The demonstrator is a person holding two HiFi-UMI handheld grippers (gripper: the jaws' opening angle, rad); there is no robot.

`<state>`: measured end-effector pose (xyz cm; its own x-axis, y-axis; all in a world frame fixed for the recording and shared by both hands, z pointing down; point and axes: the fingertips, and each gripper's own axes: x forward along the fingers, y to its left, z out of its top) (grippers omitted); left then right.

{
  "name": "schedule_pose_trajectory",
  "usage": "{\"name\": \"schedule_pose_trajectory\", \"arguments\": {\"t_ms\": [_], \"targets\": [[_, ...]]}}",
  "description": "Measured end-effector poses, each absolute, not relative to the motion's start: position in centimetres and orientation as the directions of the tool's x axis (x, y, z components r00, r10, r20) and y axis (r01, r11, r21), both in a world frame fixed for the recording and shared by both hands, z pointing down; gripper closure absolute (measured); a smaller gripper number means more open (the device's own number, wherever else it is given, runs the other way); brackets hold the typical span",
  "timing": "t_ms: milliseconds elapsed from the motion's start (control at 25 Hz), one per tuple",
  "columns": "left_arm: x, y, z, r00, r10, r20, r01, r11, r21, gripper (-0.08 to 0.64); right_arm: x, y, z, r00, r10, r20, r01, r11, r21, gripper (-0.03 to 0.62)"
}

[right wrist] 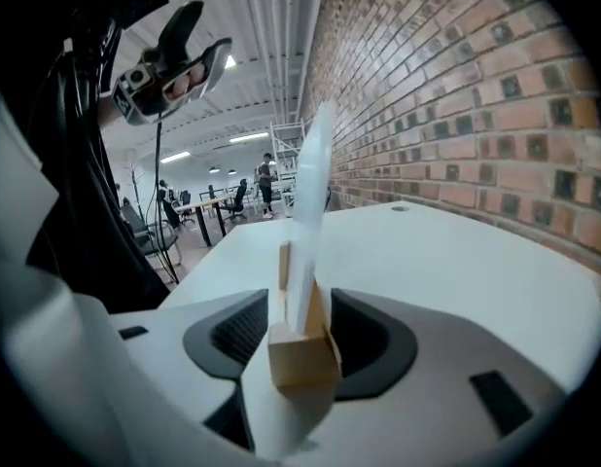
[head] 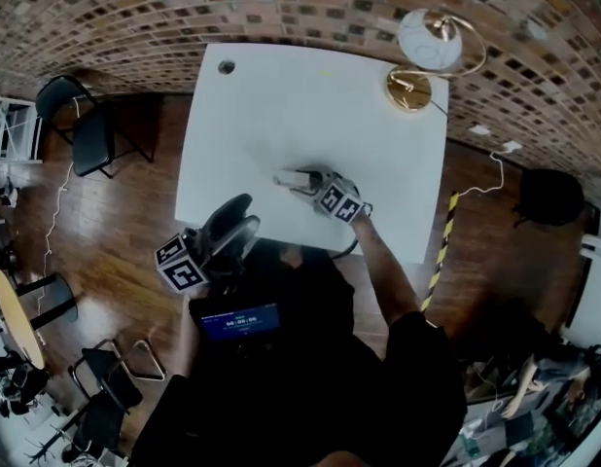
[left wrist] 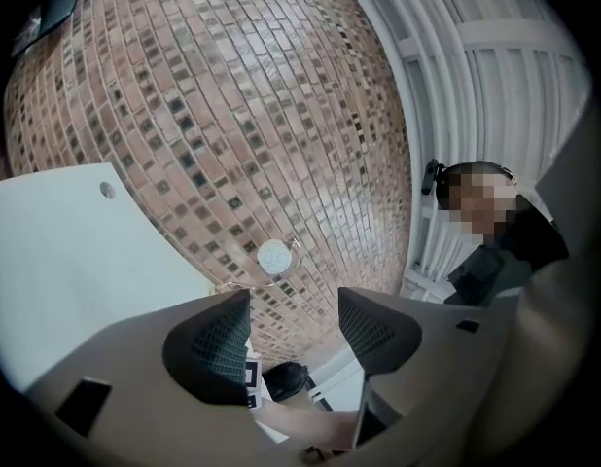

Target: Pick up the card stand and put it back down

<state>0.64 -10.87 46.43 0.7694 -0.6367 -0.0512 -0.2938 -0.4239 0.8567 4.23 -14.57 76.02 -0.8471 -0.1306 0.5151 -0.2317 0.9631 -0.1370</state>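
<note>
Jaws of right gripper (right wrist: 302, 311) clamp the one card stand (right wrist: 304, 356); left gripper (left wrist: 293, 331) gapes.

L gripper (left wrist: 294, 302) jaws apart, empty; brick wall (left wrist: 203, 115), table (left wrist: 62, 261) behind

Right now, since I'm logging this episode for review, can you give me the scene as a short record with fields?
Right gripper: shut on the card stand, pads against its wooden base
Card: white card standing in the stand's slot
Left gripper: open, nothing between its jaws, near the table's near left corner
Table: white, a lamp at its far right corner
Stand touching table: cannot tell
</note>
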Motion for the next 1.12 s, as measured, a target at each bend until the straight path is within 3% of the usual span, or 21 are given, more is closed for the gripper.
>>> {"name": "schedule_pose_trajectory", "arguments": {"t_ms": [120,280,640,1120], "targets": [[0.1,-11.4,46.2,0.779,-0.624,-0.057,-0.285,-0.435,0.854,0.291,3.7,-15.0,76.7,-0.825,-0.155,0.543,-0.225,0.972,-0.065,0.431],[-0.7,-12.0,45.7,0.791,-0.608,-0.073,-0.269,-0.452,0.850,0.291,3.9,-14.6,76.5,-0.822,-0.137,0.553,-0.207,0.976,-0.067,0.449],[-1.3,-12.2,45.6,0.812,-0.572,-0.112,-0.215,-0.473,0.854,0.291,5.8,-14.8,73.7,-0.868,-0.221,0.446,-0.360,0.897,-0.256,0.454],[-0.9,-11.4,45.7,0.835,-0.540,-0.106,-0.199,-0.475,0.857,0.291,4.6,-12.0,77.6,-0.733,-0.213,0.646,-0.277,0.961,0.003,0.429]]}}
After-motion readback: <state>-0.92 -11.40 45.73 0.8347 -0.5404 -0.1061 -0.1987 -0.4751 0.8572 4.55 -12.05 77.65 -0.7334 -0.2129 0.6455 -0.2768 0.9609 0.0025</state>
